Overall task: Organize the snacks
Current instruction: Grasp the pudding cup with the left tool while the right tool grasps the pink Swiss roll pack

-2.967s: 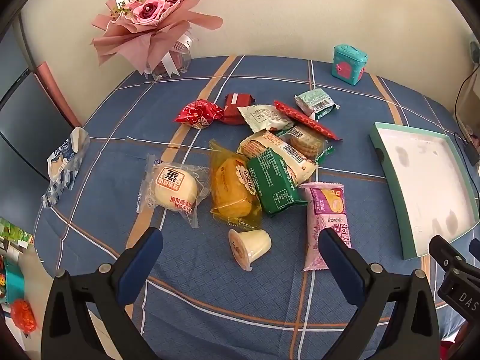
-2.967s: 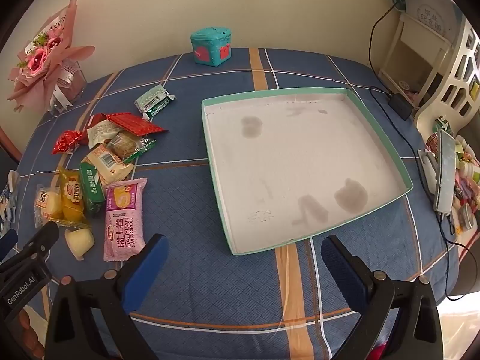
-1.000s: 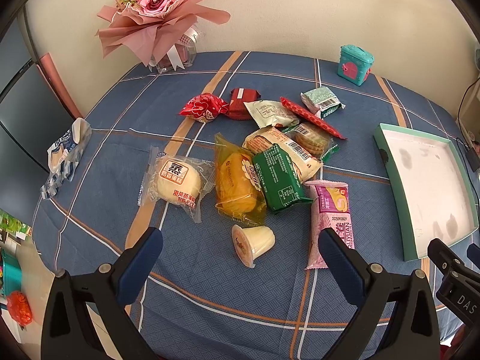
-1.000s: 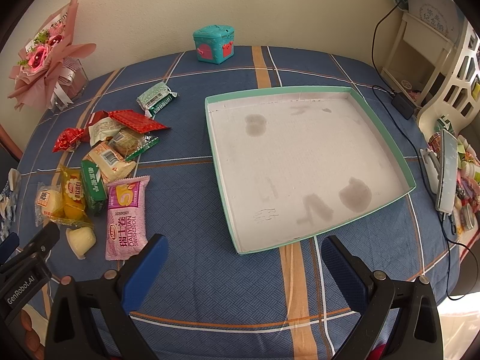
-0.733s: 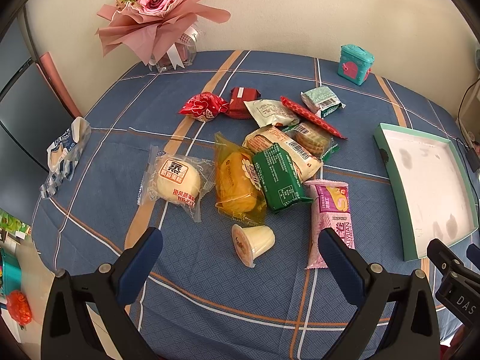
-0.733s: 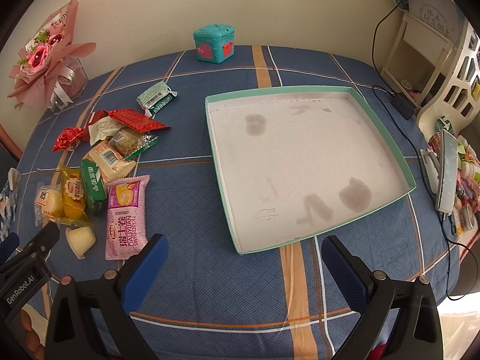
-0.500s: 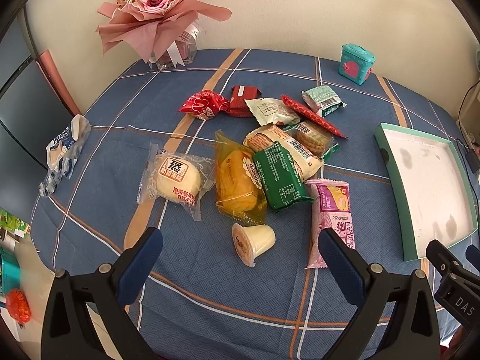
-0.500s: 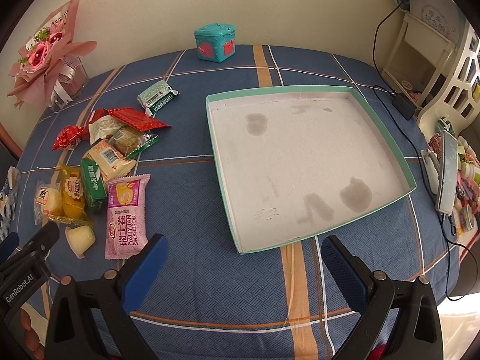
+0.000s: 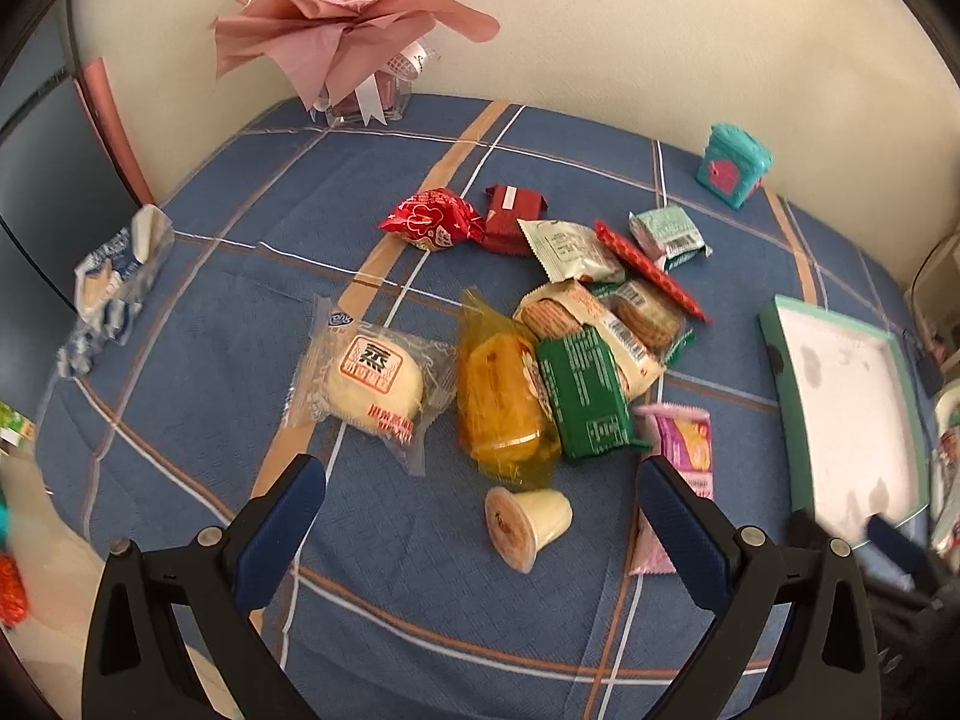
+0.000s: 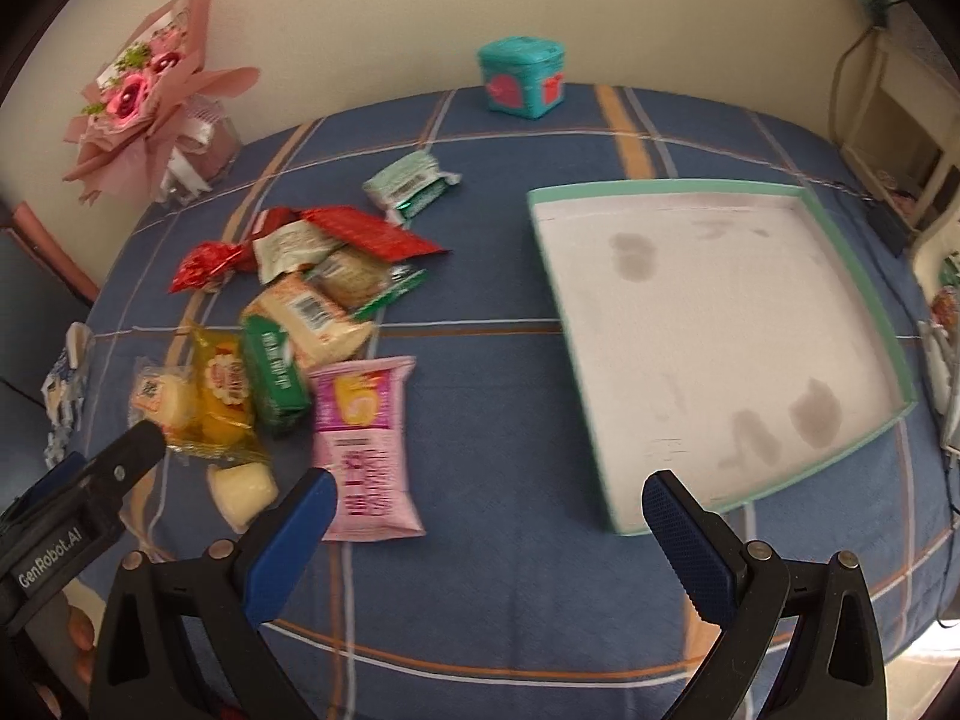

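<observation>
In the left wrist view our left tool (image 9: 480,516) hangs wide open over the snacks (image 9: 540,360) heaped on the bench (image 9: 240,312), and in the right wrist view our right tool (image 10: 480,516) is open too, the tray (image 10: 840,228) empty, so we think nothing is sorted yet.

I've got a pink bouquet (image 9: 354,6) standing at the back of the bench (image 9: 240,240), against the wall. A teal little box (image 10: 521,85) sits at the far edge too. Over on the left rim lies a crumpled blue-and-white wrapper (image 9: 111,288). Blue checked cloth (image 10: 492,600) covers the bench.
</observation>
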The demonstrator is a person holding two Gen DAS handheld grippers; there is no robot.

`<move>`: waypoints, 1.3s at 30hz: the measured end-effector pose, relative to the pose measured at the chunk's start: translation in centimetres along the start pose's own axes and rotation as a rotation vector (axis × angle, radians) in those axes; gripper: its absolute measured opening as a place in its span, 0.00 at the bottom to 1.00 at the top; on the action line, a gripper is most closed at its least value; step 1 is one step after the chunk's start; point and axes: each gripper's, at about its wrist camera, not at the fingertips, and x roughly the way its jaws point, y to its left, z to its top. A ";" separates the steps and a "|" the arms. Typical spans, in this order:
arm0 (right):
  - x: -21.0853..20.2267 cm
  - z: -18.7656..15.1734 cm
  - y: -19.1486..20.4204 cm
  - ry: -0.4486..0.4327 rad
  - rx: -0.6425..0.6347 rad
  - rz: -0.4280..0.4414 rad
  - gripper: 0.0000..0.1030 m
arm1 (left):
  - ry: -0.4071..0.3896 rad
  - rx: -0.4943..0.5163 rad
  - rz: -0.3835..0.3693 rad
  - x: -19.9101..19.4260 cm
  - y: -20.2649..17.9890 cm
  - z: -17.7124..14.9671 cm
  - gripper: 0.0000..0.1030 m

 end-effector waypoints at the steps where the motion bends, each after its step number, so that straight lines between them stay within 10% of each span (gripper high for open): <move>1: 0.4 0.1 0.5 0.012 -0.006 0.015 0.99 | 0.014 -0.011 -0.025 0.4 0.3 0.2 1.00; 18: 6.8 0.5 4.3 0.131 -0.071 0.063 0.88 | 0.224 -0.097 -0.111 6.3 1.5 -0.3 1.00; 32: 7.6 0.8 1.6 0.184 -0.005 0.088 0.50 | 0.283 -0.074 -0.083 8.0 -1.0 -1.0 0.99; 39: 7.3 0.6 0.6 0.204 -0.013 0.061 0.47 | 0.317 -0.051 -0.071 9.3 -3.0 -1.5 0.82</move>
